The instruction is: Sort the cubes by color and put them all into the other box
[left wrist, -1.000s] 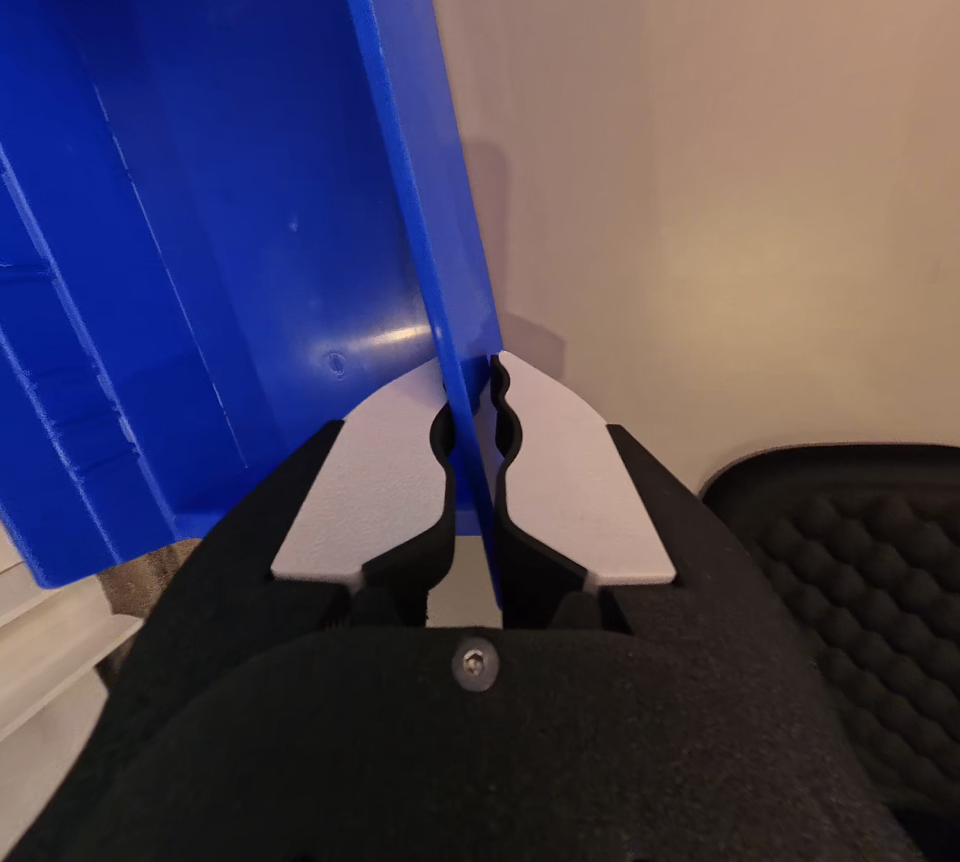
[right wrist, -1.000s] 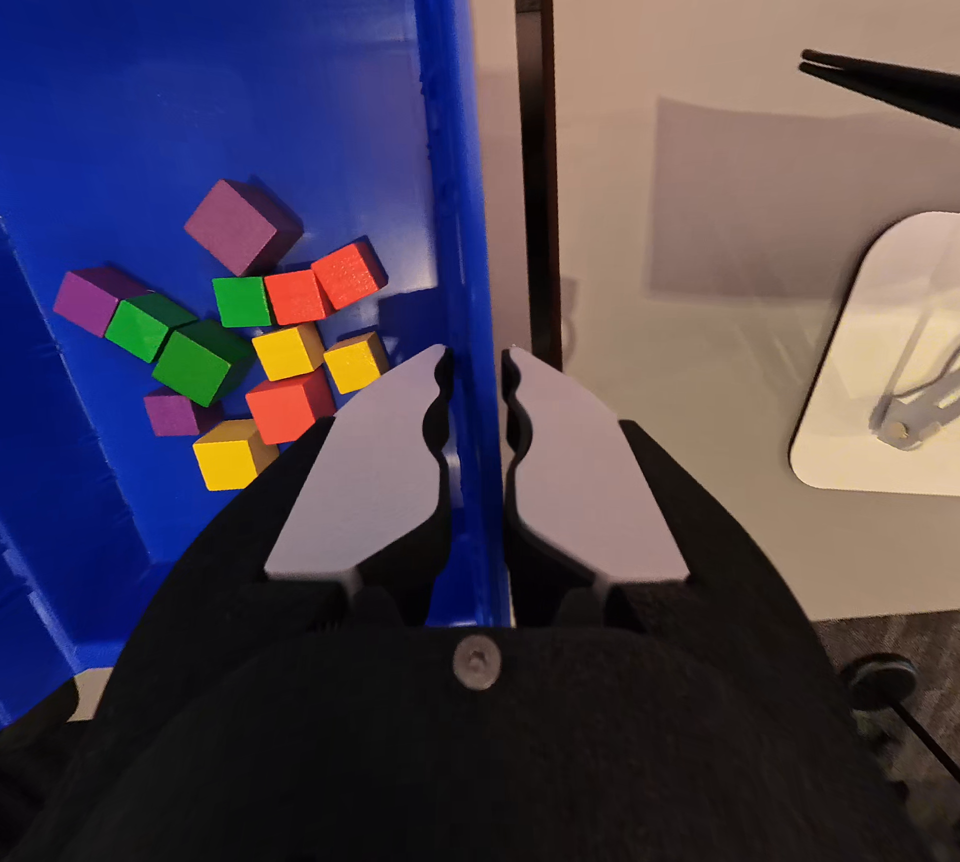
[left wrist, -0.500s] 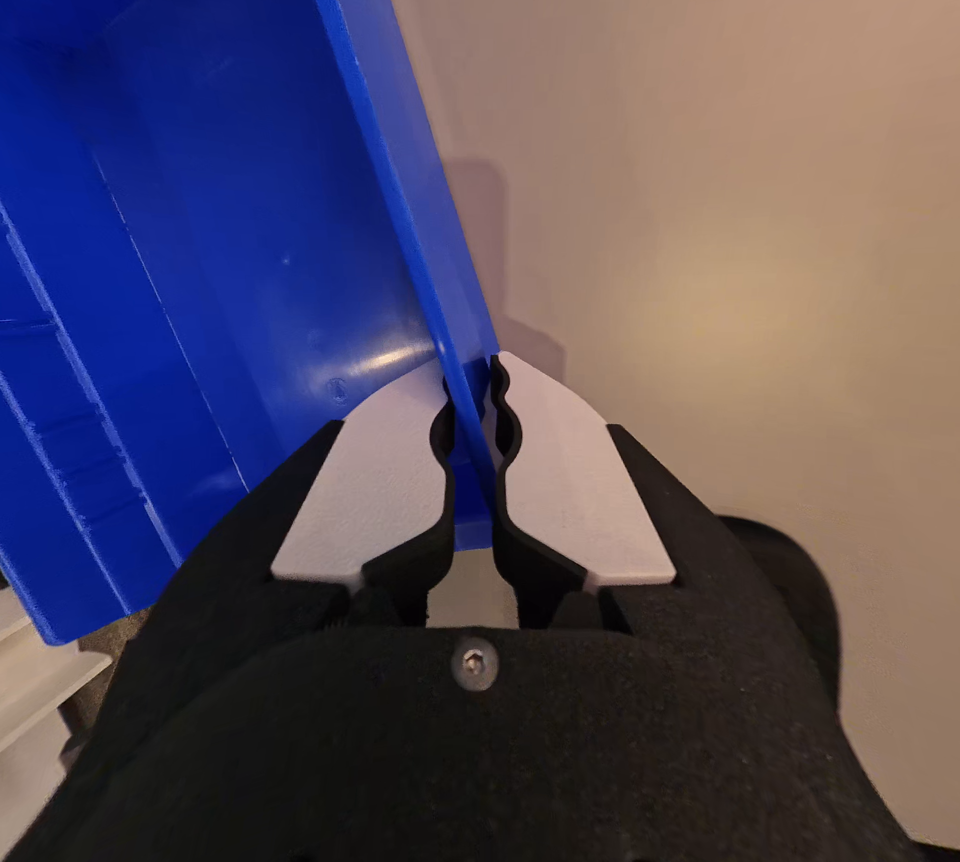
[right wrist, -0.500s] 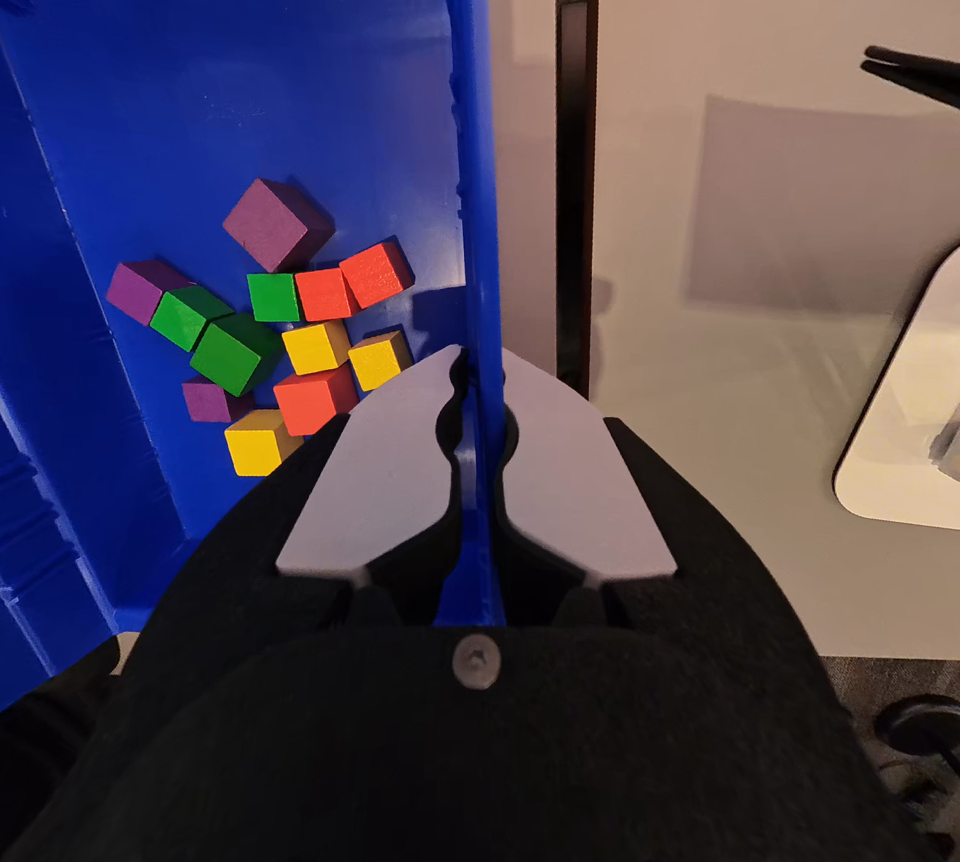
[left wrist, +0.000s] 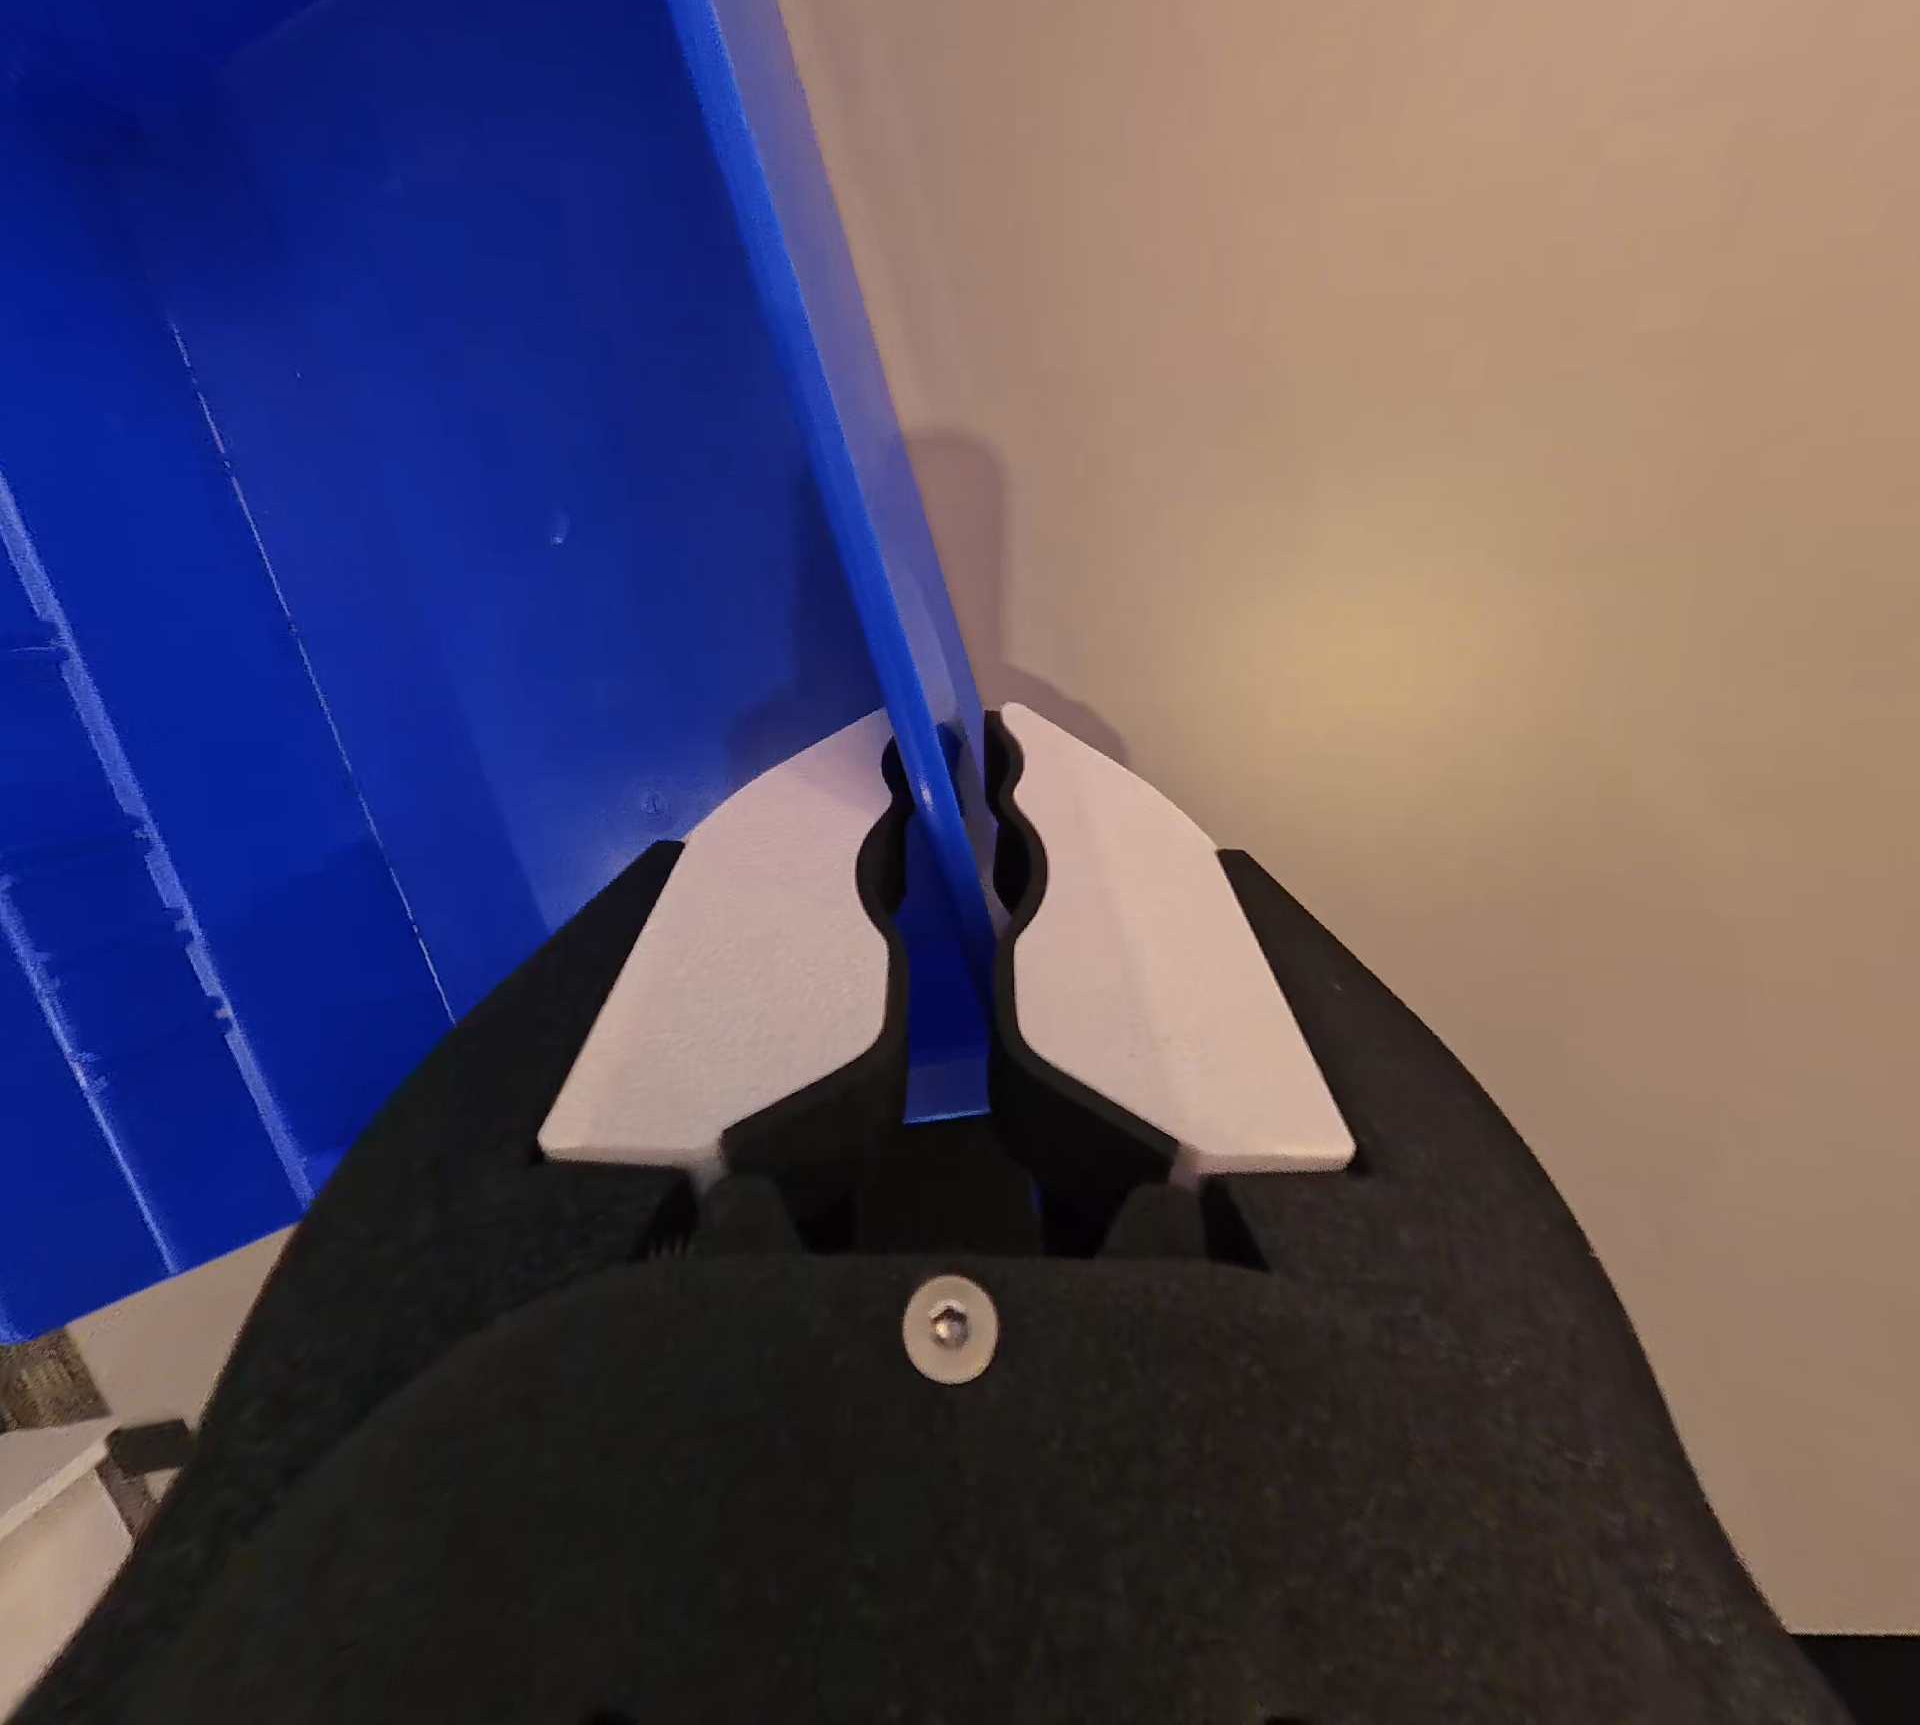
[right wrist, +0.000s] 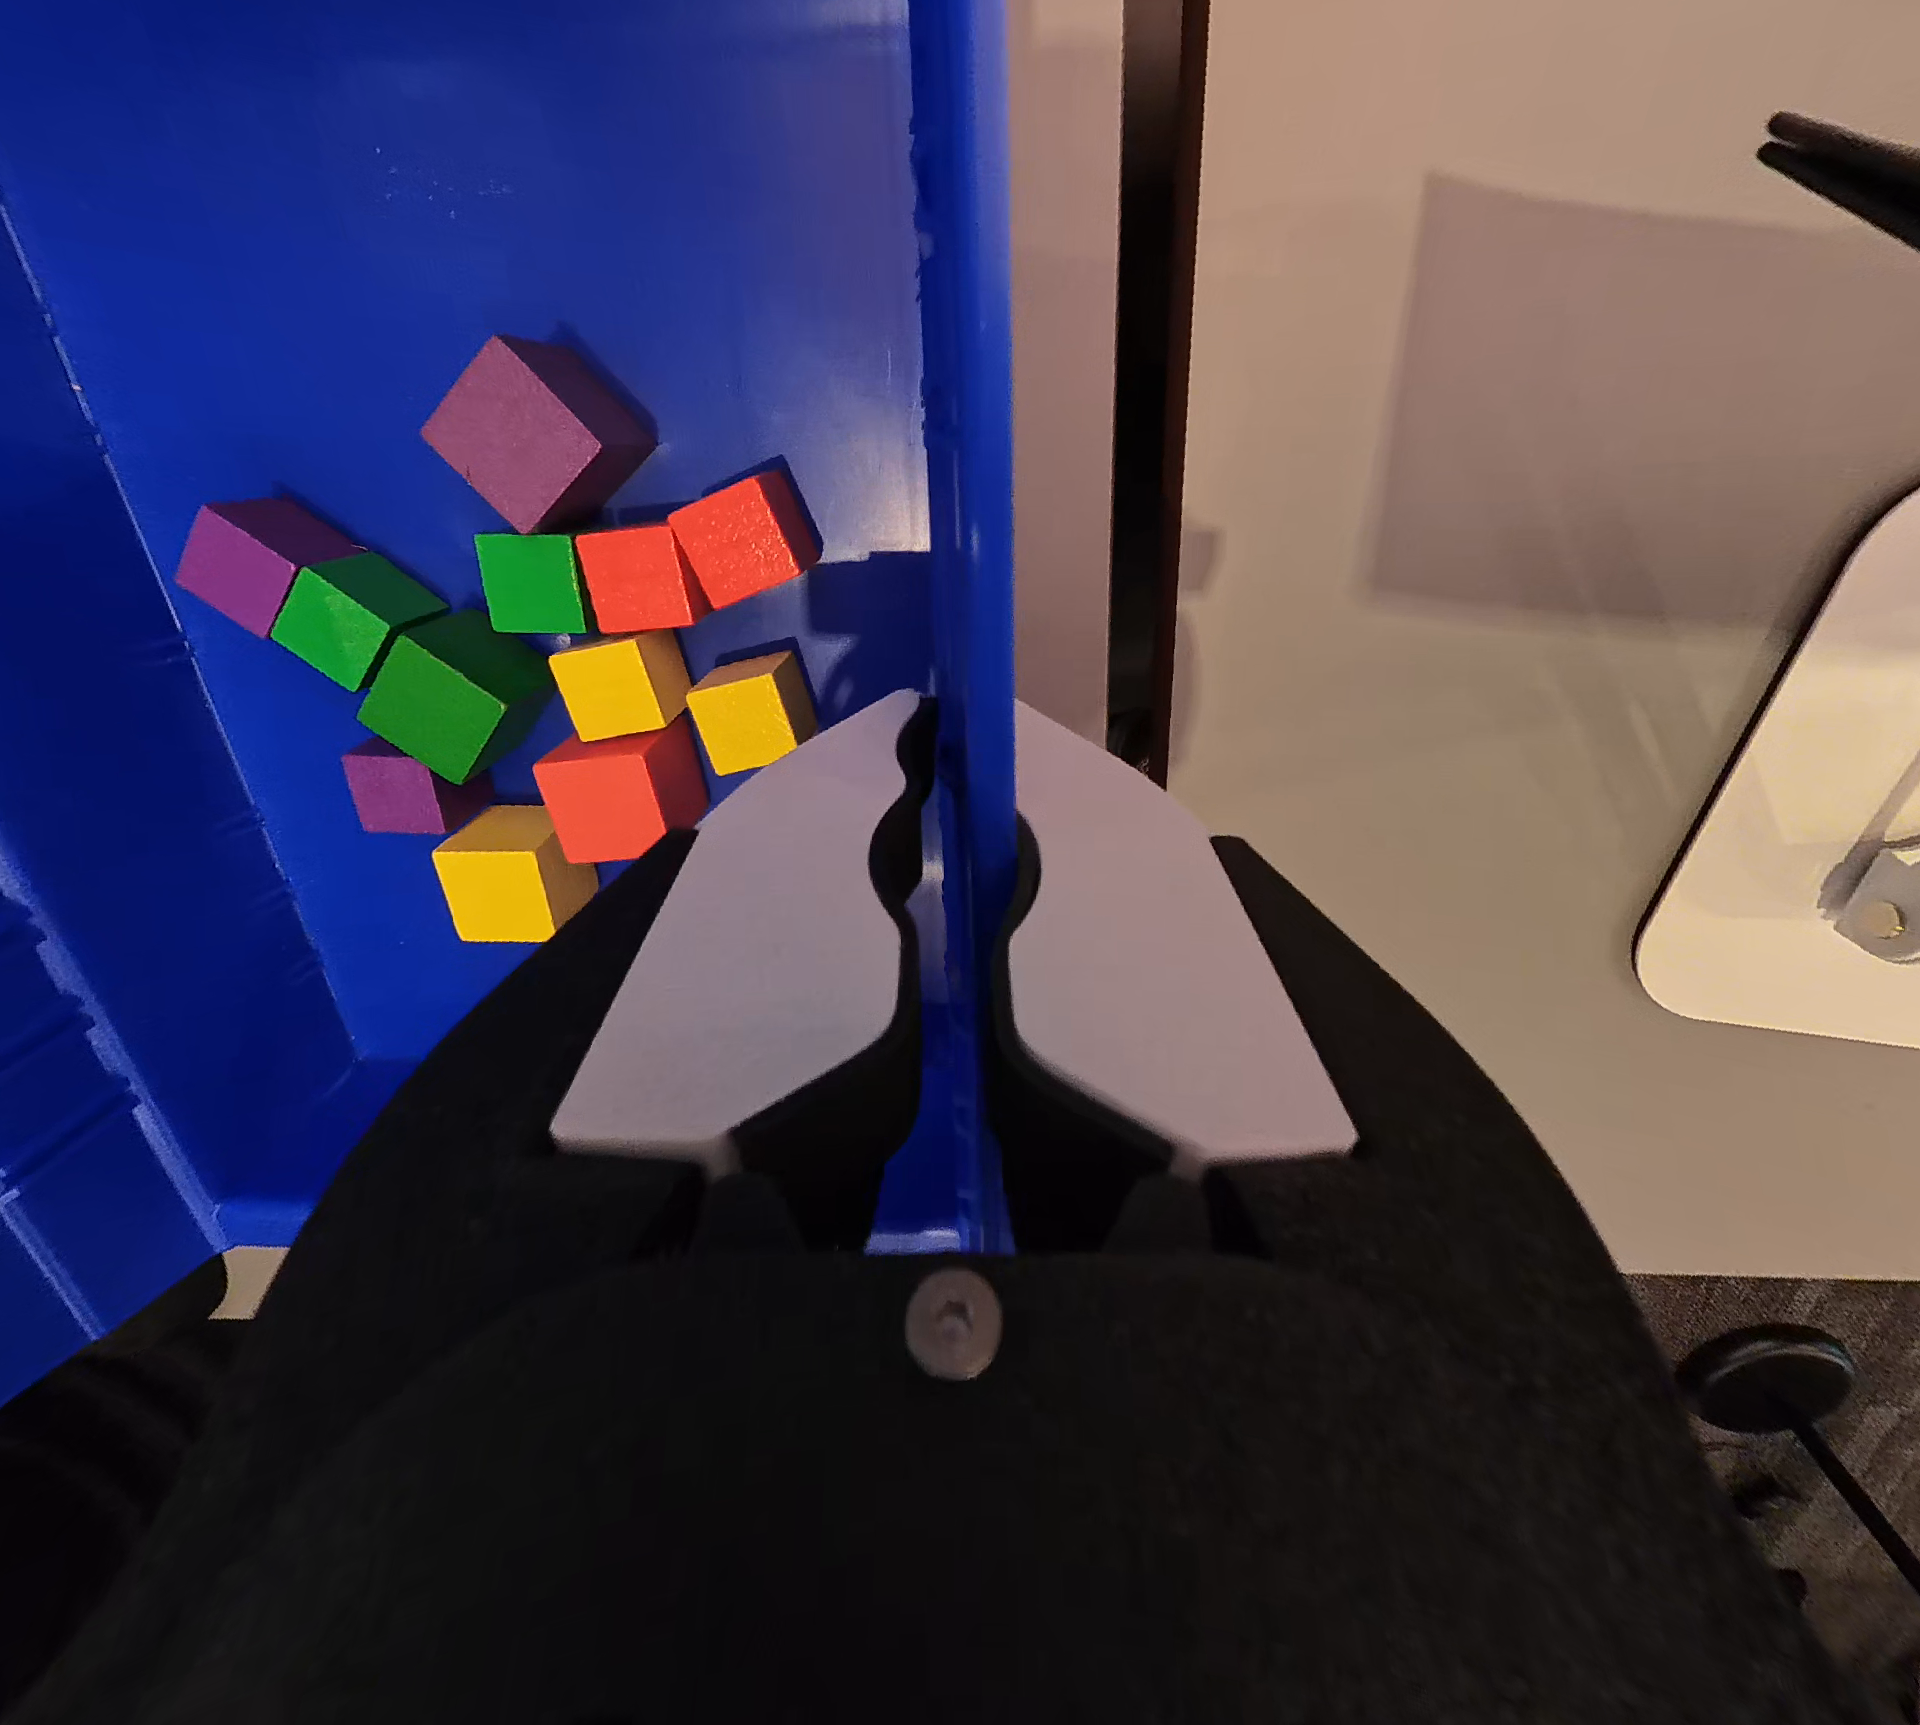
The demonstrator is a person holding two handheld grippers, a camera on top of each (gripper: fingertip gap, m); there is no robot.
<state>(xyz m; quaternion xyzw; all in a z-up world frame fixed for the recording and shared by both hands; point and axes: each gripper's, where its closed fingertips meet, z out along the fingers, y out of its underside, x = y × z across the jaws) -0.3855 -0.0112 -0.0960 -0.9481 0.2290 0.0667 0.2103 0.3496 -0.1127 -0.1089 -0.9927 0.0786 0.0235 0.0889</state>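
Two grippers, left (left wrist: 943,828) and right (right wrist: 966,818), each pinch a thin wall of a stiff, probably light blue plastic box (left wrist: 416,428) (right wrist: 966,325); its loose painted wooden cubes (right wrist: 582,636) crowd the right wall.

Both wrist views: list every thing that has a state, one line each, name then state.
Left gripper: shut on the empty box's side wall.
Empty box: tilted, nothing inside.
Right gripper: shut on the cube box's side wall.
Cube box: holds all the cubes.
Cubes: unsorted, colours mixed in one loose cluster.
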